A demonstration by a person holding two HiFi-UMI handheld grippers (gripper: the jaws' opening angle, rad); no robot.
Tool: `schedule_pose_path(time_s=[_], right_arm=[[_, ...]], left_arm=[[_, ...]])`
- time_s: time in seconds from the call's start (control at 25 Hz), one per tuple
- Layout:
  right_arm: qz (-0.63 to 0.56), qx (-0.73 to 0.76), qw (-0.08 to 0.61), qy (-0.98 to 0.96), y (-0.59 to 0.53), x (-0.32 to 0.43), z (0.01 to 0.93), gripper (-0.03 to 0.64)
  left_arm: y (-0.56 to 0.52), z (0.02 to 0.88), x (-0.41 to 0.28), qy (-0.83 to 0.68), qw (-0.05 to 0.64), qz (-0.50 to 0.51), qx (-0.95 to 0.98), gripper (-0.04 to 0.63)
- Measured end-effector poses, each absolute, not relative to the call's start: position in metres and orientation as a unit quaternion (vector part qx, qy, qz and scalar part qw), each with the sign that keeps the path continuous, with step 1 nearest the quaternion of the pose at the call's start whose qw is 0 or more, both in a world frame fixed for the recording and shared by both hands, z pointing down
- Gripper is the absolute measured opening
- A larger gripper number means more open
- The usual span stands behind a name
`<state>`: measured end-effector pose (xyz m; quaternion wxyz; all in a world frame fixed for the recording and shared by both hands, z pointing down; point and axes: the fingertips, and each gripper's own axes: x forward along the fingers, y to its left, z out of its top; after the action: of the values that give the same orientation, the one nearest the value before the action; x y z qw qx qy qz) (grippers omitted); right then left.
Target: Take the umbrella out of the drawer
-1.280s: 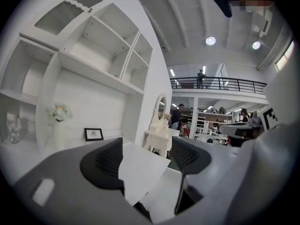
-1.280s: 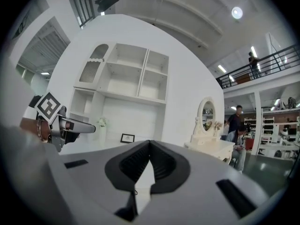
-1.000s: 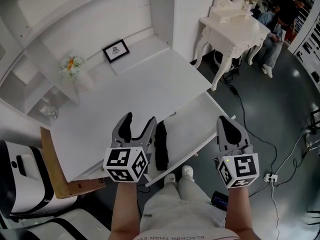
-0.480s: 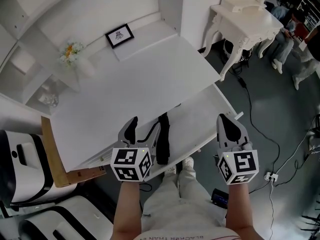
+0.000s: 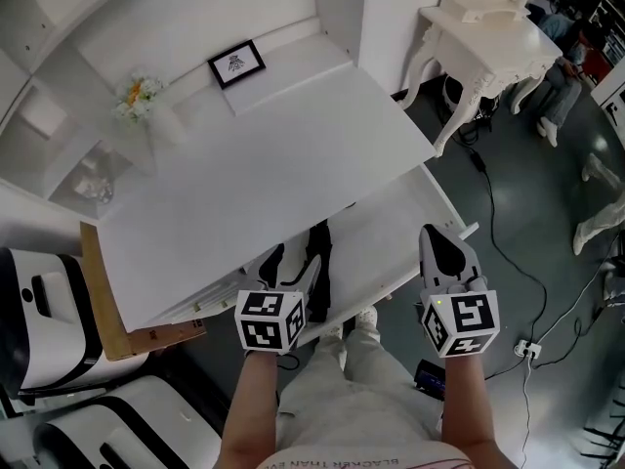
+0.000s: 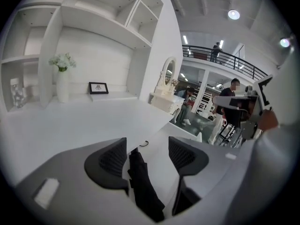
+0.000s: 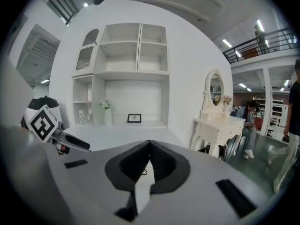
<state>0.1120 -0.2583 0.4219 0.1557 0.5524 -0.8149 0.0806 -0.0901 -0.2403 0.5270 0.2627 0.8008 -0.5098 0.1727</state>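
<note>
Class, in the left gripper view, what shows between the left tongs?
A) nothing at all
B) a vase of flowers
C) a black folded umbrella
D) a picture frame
C: the black folded umbrella lies in the open drawer between the left tongs, whose jaws stand apart without pressing on it and have just been closing.

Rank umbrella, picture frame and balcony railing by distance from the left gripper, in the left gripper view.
1. umbrella, between the left gripper's jaws, which have just been closing.
2. picture frame, desk's back.
3. balcony railing, upper right.
</note>
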Motion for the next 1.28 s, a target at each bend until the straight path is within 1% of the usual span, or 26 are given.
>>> schedule_pose_path(time_s=[0.12,0.48,0.68,1.08,1.28], right_arm=[[0.083,0.546,0.161,-0.818,-0.262,0.111,0.427,0.005],[0.09,0.529,0.175,-0.826,-0.275,0.109,0.438,0.005],[0.098,0.521,0.182,-0.828,-0.28,0.108,0.449,0.005],[0.121,0.513,0.199,-0.826,-0.285,0.115,0.473,0.005],[0.133,0.508,0.211,-0.825,-0.287,0.12,0.486,0.005]], left_arm=[[-0.234,0.543,-0.087,-0.507,0.28,0.186,0.794,0.279],[-0.223,0.591,-0.083,-0.499,0.34,0.225,0.765,0.282],[-0.22,0.622,-0.079,-0.491,0.369,0.251,0.748,0.327],[-0.222,0.681,-0.071,-0.477,0.419,0.3,0.712,0.33],[-0.228,0.705,-0.068,-0.471,0.447,0.32,0.69,0.348]])
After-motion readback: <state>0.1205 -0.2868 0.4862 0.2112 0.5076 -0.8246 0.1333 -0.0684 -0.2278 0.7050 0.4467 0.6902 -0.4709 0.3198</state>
